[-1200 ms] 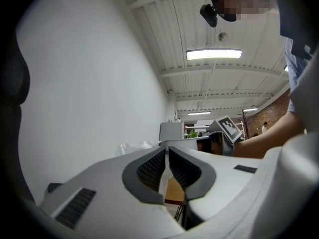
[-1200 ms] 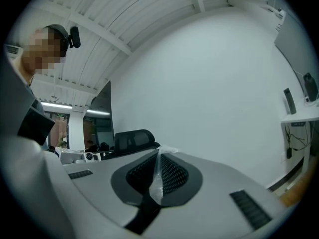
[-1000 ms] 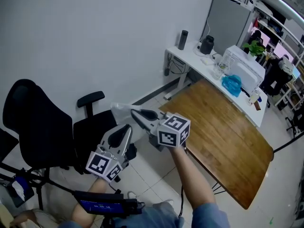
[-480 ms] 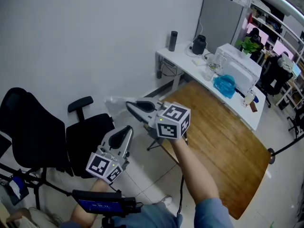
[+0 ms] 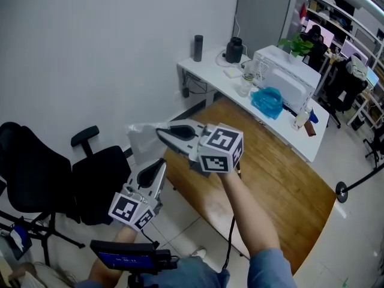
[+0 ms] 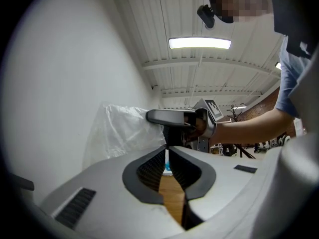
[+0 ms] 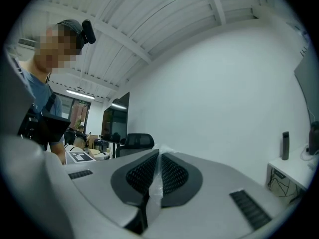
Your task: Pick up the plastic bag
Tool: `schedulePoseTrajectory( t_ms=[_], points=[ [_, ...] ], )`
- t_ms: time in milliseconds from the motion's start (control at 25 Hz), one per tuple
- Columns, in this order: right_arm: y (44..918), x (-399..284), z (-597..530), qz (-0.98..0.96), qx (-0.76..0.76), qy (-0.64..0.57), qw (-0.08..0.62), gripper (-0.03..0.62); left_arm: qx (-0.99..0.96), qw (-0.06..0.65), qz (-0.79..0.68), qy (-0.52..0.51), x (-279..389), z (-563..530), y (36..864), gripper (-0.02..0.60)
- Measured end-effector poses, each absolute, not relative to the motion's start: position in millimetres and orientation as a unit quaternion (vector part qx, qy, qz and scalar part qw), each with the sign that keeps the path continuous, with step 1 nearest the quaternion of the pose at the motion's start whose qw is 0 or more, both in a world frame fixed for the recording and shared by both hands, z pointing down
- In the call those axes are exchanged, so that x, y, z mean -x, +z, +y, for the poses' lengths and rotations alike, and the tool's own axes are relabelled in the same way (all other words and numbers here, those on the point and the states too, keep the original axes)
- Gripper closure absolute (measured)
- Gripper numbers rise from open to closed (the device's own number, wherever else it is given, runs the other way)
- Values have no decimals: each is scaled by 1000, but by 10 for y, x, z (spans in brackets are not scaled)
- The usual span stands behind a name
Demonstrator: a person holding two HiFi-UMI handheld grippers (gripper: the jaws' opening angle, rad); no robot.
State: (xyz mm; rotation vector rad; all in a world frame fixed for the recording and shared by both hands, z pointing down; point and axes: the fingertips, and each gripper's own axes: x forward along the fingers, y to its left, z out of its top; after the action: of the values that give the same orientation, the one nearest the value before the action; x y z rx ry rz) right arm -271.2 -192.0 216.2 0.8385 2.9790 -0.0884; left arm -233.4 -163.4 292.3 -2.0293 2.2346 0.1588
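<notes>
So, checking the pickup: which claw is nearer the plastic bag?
Right. The right claw is clamped on the plastic bag. The left claw sits lower and nearer the person, clear of the bag and holding nothing.

The wooden table (image 5: pixel 282 185) fills the centre and lower right of the head view, and the right gripper (image 5: pixel 161 131) is raised over its left edge. Behind it, the white desk (image 5: pixel 207 74) at upper right is crowded with a bottle (image 5: pixel 198 47), a kettle (image 5: pixel 233 50), a white appliance (image 5: pixel 282 77) and a blue bag (image 5: pixel 267 102). A black office chair (image 5: pixel 36 173) blocks the left. Between chair and table a strip of tiled floor (image 5: pixel 180 227) lies open. The plastic bag (image 5: pixel 141 140) hangs just ahead of the left gripper (image 5: pixel 159 164). A white wall (image 5: pixel 90 41) closes the upper left.
</notes>
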Motion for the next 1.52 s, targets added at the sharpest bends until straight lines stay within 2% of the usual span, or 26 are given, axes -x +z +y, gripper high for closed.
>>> schedulePoseTrajectory(
  t_ms=[600, 720, 1120, 1520],
  points=[
    [2670, 745, -3406, 983, -160, -89, 5, 590, 752, 56, 656, 22, 884, -2864, 3082, 549],
    [2829, 459, -3468, 985, -138, -100, -3, 590, 764, 73, 641, 12, 637, -2956, 3084, 549],
    [3274, -321, -3459, 982, -57, -177, -19, 590, 823, 49, 564, 40, 173, -3120, 3094, 549],
    [3898, -1186, -3197, 966, 33, -237, -93, 591, 868, 17, 495, 49, -266, -3141, 3229, 549]
  ],
)
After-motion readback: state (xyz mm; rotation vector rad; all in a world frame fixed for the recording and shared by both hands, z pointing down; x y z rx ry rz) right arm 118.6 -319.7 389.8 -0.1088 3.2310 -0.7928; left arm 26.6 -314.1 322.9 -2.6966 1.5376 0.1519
